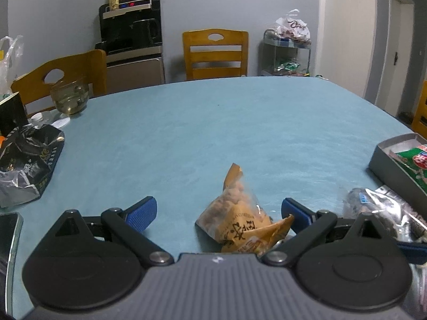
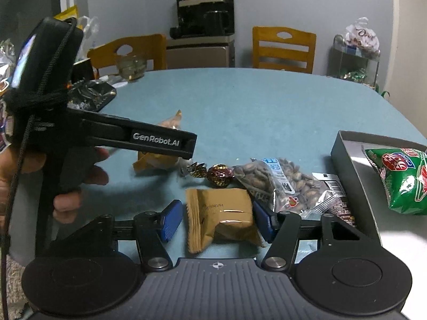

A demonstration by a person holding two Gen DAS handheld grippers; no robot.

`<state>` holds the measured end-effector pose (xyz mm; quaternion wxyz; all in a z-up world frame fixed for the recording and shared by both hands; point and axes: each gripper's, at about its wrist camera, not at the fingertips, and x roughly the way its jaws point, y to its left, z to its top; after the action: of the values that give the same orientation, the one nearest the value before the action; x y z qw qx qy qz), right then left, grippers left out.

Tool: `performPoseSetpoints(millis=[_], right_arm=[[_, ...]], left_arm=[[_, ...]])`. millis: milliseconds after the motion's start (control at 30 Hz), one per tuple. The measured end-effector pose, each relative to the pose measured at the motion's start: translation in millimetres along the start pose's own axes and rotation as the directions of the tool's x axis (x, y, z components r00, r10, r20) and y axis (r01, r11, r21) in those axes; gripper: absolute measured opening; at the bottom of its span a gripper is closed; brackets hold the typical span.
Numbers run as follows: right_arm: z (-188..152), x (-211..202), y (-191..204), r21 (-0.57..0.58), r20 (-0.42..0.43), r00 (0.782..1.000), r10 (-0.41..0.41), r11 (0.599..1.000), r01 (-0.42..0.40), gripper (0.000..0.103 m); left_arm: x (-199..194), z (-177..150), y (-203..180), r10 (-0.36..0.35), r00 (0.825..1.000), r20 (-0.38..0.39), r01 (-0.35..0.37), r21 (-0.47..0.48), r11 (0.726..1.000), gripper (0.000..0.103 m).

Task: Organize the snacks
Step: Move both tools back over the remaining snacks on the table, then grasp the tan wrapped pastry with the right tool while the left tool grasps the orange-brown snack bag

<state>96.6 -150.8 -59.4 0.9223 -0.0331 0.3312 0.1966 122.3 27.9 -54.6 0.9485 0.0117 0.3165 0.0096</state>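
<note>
One green snack bag (image 2: 400, 181) lies in the grey box (image 2: 347, 160); on the table (image 2: 267, 101), the right gripper (image 2: 217, 220) brackets a brown packet (image 2: 221, 218), the left gripper (image 1: 217, 212) spread around an orange bag (image 1: 240, 213), other snacks unsorted.

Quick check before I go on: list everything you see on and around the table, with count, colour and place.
Tan snack packet: one, brown, between the right gripper's pads.
Orange peanut bag: one, orange and clear, between the left gripper's pads.
Wrapped candy: one, red-gold foil, mid-table.
Nut bag: one, clear, beside the box.
Grey box: one, right table edge.
Green snack bag: one, inside the box.
Black bag: one, left side of the table.
Glass bowl: one, far left.
Table: one, blue top.
Wooden chairs: two clearly seen, behind the table.
Left hand-held gripper: open.
Right hand-held gripper: around the packet; grip uncertain.
</note>
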Motion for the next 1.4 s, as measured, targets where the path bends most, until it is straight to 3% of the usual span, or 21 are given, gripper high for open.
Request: performPoseSetpoints(millis=[600, 733, 1067, 1267, 1367, 1400], right_arm=[[-1, 10, 4, 0.009, -0.007, 1.000, -0.015, 1.000, 0.015, 0.059], [-5, 9, 8, -0.030, -0.002, 0.999, -0.039, 0.999, 0.039, 0.052], [-10, 4, 11, -0.062, 0.005, 0.999, -0.043, 0.997, 0.043, 0.048], [-12, 2, 9, -0.053, 0.006, 0.999, -0.033, 0.998, 0.033, 0.043], [-13, 1, 10, -0.053, 0.008, 1.000, -0.029, 0.998, 0.030, 0.042], [-13, 1, 9, -0.053, 0.009, 1.000, -0.029, 0.998, 0.029, 0.042]], left_arm=[[19, -5, 0, 0.052, 0.997, -0.057, -0.051, 0.006, 0.999, 0.101], [22, -6, 0, 0.061, 0.996, -0.072, -0.060, 0.013, 0.998, 0.101], [27, -10, 18, -0.009, 0.998, -0.065, 0.007, -0.028, 1.000, 0.103], [27, -12, 20, -0.011, 0.998, -0.064, 0.009, -0.024, 1.000, 0.102], [24, -11, 20, -0.005, 0.999, -0.054, 0.003, -0.026, 1.000, 0.090], [23, -11, 20, -0.012, 0.999, -0.050, 0.011, -0.030, 0.999, 0.081]])
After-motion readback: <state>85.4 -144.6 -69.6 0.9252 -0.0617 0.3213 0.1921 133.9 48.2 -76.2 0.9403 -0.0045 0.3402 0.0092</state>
